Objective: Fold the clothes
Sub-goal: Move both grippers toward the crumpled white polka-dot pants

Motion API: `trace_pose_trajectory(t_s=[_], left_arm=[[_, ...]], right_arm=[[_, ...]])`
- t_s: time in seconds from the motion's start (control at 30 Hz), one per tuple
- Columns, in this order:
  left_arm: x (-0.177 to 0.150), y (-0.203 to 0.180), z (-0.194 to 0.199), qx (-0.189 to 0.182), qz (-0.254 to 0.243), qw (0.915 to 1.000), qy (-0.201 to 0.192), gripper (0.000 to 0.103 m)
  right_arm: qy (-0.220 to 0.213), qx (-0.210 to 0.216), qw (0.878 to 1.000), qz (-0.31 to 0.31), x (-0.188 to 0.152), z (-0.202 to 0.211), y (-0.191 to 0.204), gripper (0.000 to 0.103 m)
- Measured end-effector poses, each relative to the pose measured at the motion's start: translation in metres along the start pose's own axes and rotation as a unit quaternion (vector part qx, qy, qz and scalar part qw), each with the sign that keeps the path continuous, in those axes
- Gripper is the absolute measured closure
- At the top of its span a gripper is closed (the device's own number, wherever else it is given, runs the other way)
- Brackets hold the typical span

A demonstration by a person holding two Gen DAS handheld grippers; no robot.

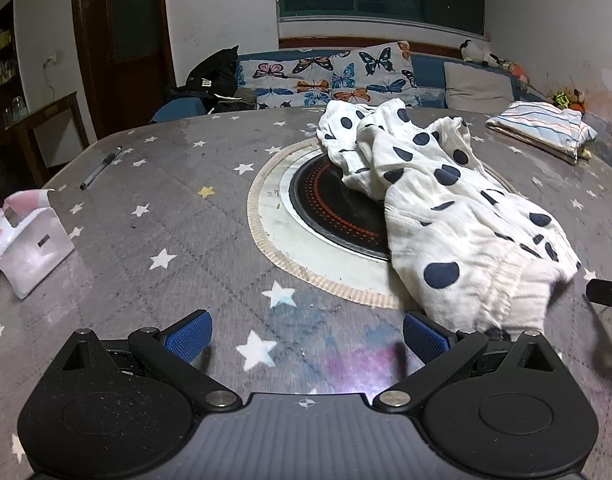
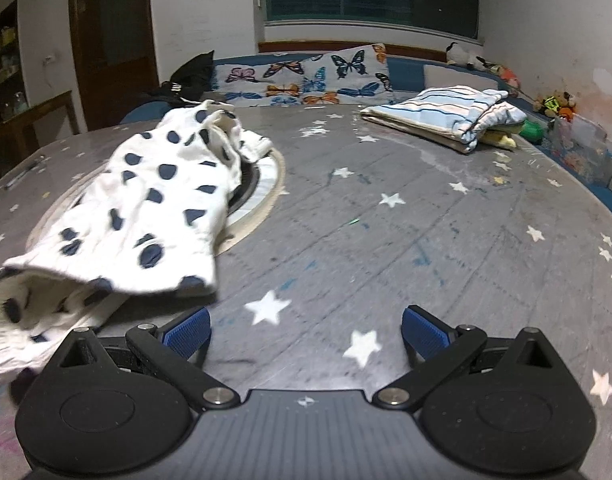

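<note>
A white garment with dark blue dots (image 1: 446, 208) lies crumpled across the round table (image 1: 153, 216), partly over the black centre disc (image 1: 330, 204). It also shows in the right wrist view (image 2: 145, 208), at the left. My left gripper (image 1: 308, 338) is open and empty, low over the table; its right finger is beside the garment's near hem. My right gripper (image 2: 306, 334) is open and empty, to the right of the garment's near end. Part of the right gripper (image 1: 606, 296) shows at the right edge of the left wrist view.
A folded striped cloth (image 2: 446, 114) lies at the far right of the table (image 2: 426, 240). A pen (image 1: 99, 168) and a white pouch (image 1: 29, 248) lie at the left. A sofa with butterfly cushions (image 1: 330, 76) stands behind the table.
</note>
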State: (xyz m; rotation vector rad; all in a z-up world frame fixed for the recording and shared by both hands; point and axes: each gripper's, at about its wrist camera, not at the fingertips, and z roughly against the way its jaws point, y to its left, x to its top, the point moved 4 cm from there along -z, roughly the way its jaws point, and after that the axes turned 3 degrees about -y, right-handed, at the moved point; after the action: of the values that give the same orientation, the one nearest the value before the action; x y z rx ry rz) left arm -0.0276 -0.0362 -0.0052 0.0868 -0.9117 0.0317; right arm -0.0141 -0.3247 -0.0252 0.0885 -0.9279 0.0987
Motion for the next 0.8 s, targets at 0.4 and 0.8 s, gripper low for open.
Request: trace_pose_trajectory(t_s=[0.4, 0.8], left_arm=[[-0.005, -0.011, 0.015, 0.006, -0.012, 0.9999, 0.002, 0.0], [-0.01, -0.016, 0.024, 0.014, -0.021, 0.9997, 0.007, 0.0]], right_arm=[[0.001, 0.028, 1.0, 0.005, -0.011, 0.015, 0.013, 0.0], [-0.004, 0.044, 0.999, 0.006, -0.013, 0.025, 0.023, 0.0]])
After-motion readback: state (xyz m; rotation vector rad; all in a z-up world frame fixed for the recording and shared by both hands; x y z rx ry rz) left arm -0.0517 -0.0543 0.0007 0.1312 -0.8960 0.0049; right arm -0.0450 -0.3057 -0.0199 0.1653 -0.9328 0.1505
